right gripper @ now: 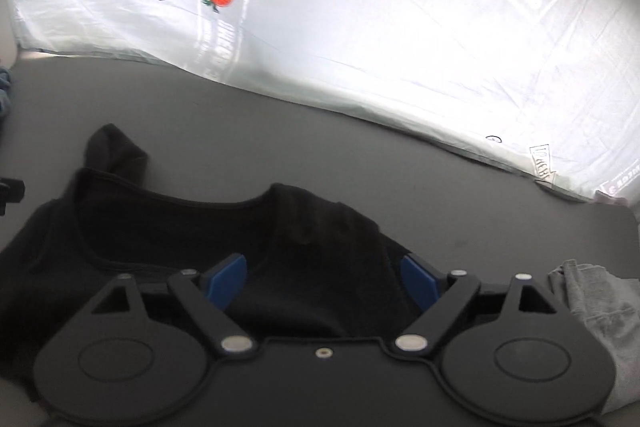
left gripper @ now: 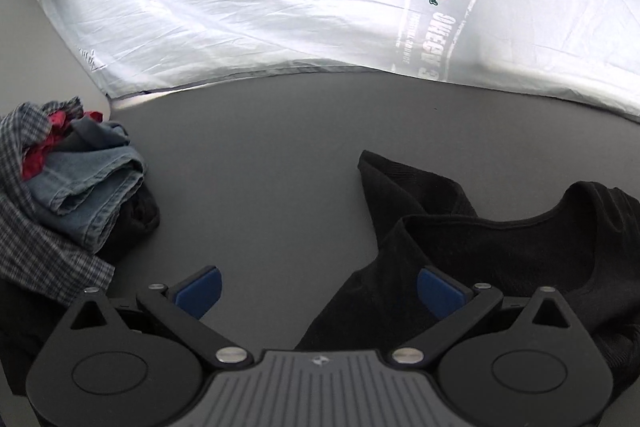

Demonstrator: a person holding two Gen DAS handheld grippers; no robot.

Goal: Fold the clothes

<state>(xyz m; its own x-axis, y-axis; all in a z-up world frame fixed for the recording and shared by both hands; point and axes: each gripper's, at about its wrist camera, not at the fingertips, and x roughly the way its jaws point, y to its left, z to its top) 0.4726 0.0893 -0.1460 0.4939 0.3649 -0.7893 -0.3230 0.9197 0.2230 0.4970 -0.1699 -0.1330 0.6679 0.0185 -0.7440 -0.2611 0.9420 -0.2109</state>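
A black top [left gripper: 500, 247] lies crumpled on the grey table [left gripper: 260, 147], its neckline facing the far side and one sleeve sticking out toward the back. My left gripper [left gripper: 318, 291] is open just above the garment's left edge; the right blue pad [left gripper: 440, 293] is over the cloth and the left pad over bare table. In the right wrist view the same black top [right gripper: 192, 227] spreads under my right gripper [right gripper: 322, 281]. That gripper stands open, with the cloth lying loose between its wide-set blue pads [right gripper: 226, 281].
A heap of clothes [left gripper: 80, 195] with denim, plaid and red fabric sits at the table's left. A white sheet with carrot prints [left gripper: 280, 27] hangs along the back edge. A grey garment [right gripper: 592, 299] lies to the right of the black top.
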